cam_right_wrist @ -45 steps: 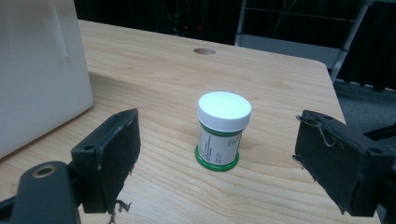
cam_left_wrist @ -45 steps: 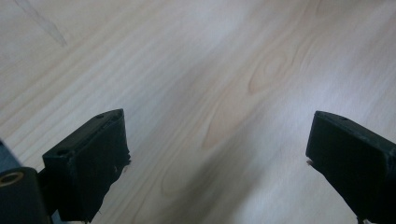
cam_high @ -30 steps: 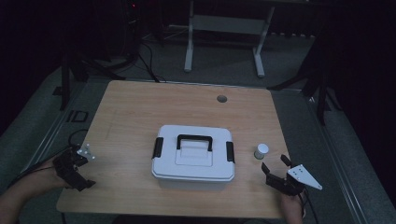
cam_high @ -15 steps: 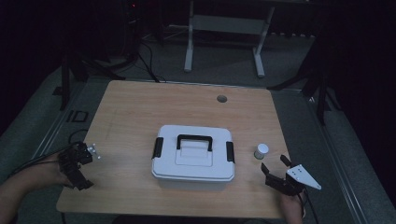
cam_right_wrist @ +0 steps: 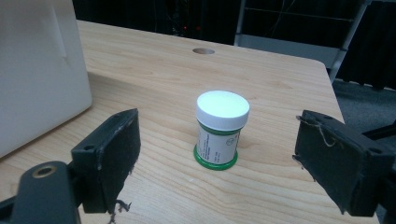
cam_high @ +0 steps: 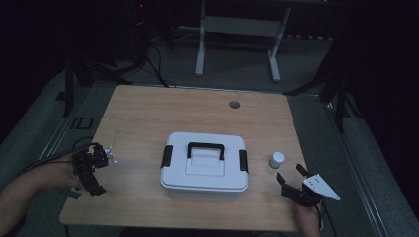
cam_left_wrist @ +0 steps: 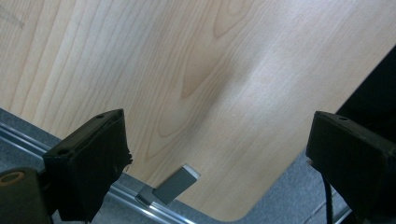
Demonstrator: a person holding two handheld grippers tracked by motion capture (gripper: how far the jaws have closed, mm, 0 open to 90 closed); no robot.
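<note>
A white lidded box (cam_high: 205,165) with a black handle and black side latches sits mid-table. To its right stands a small jar (cam_high: 276,159) with a white cap, green base and label (cam_right_wrist: 220,130). My right gripper (cam_high: 289,173) rests near the front right edge, just short of the jar. Its jaws stand open, one to each side of the jar and apart from it (cam_right_wrist: 219,147). My left gripper (cam_high: 93,170) hovers at the front left edge, open and empty (cam_left_wrist: 219,154), looking down at the bare tabletop corner.
The wooden table (cam_high: 148,118) has a round cable hole (cam_high: 234,104) at the back. The box wall (cam_right_wrist: 37,70) rises left of the right gripper. A small grey tab (cam_left_wrist: 176,184) sticks out under the table's edge. White desk legs (cam_high: 200,44) stand beyond.
My left gripper has shifted slightly right and forward onto the table and rolled over. The right gripper, jar and box have stayed put.
</note>
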